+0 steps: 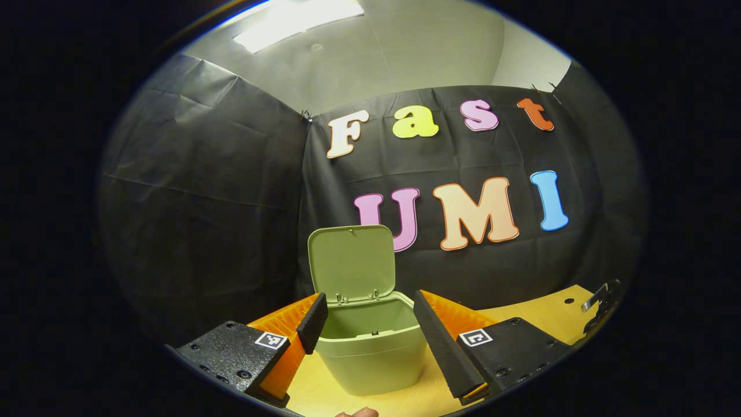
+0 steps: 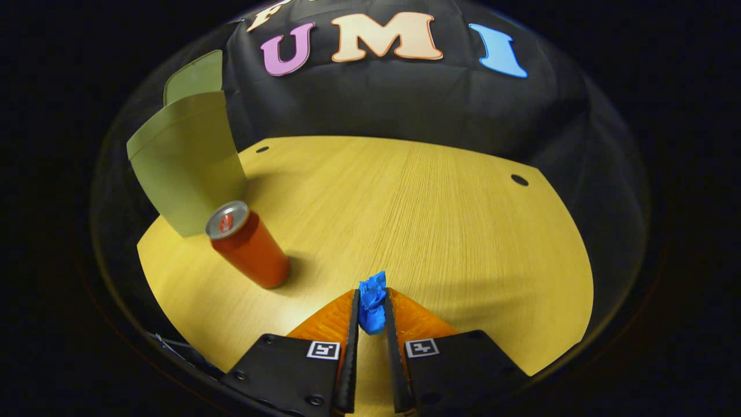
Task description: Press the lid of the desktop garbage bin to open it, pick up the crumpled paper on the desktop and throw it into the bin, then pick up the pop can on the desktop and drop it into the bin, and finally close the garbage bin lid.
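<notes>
With my right tongs [image 2: 371, 315] clamped on the crumpled paper [image 2: 371, 304] low over the surface [image 2: 440, 220], the open bin [image 2: 185, 162] lies far to their left, behind the pop can [image 2: 250, 246], while my left tongs [image 1: 370, 333] stand apart facing that bin.

Dim booth under a glaring ceiling light [image 1: 298, 20]; sharp focus, fisheye-bent edges.

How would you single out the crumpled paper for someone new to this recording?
On the wooden desktop, look away from the green bin and the red pop can beside it. The crumpled paper is the small blue wad pinched in the right gripper.
</notes>
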`<act>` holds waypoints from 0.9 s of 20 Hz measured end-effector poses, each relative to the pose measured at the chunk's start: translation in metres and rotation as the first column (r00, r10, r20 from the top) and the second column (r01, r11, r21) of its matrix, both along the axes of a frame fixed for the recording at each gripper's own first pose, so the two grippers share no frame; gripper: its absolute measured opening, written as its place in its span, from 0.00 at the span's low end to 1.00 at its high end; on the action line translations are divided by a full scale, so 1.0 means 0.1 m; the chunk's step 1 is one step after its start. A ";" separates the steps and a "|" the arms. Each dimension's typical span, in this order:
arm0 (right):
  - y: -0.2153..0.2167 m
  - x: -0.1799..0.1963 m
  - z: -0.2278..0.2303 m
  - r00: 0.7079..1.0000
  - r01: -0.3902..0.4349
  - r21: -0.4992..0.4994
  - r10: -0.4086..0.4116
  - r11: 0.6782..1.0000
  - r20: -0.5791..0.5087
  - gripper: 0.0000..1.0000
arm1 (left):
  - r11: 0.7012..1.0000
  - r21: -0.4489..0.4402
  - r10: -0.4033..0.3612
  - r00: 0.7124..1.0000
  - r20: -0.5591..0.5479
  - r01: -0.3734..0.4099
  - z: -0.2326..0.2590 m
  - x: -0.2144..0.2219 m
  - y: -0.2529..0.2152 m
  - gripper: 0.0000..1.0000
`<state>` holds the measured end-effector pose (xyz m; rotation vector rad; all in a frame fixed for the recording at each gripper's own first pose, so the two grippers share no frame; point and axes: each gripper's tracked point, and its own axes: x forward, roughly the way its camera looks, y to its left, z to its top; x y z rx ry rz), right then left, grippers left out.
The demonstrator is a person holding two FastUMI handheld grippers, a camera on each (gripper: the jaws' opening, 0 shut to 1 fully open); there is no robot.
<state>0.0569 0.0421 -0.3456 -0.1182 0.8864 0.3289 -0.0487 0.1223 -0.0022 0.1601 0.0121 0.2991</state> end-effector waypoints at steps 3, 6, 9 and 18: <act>0.13 0.20 0.38 0.996 -0.011 0.031 0.009 0.999 0.089 0.27 | 1.000 -0.001 -0.006 1.000 -0.004 0.006 -0.02 0.01 0.02 0.92; 0.29 0.36 0.73 0.983 -0.040 0.035 0.033 0.999 0.182 0.27 | 1.000 -0.003 -0.005 1.000 -0.013 0.005 -0.06 0.00 0.06 0.92; 0.48 0.44 1.04 0.964 -0.074 0.040 0.062 0.996 0.260 0.27 | 1.000 -0.014 0.002 1.000 -0.018 -0.002 -0.09 -0.03 0.14 0.92; 1.30 0.62 1.82 0.891 -0.194 0.094 0.135 0.976 0.434 0.27 | 0.998 -0.033 0.051 0.998 -0.033 -0.052 -0.20 -0.15 0.54 0.92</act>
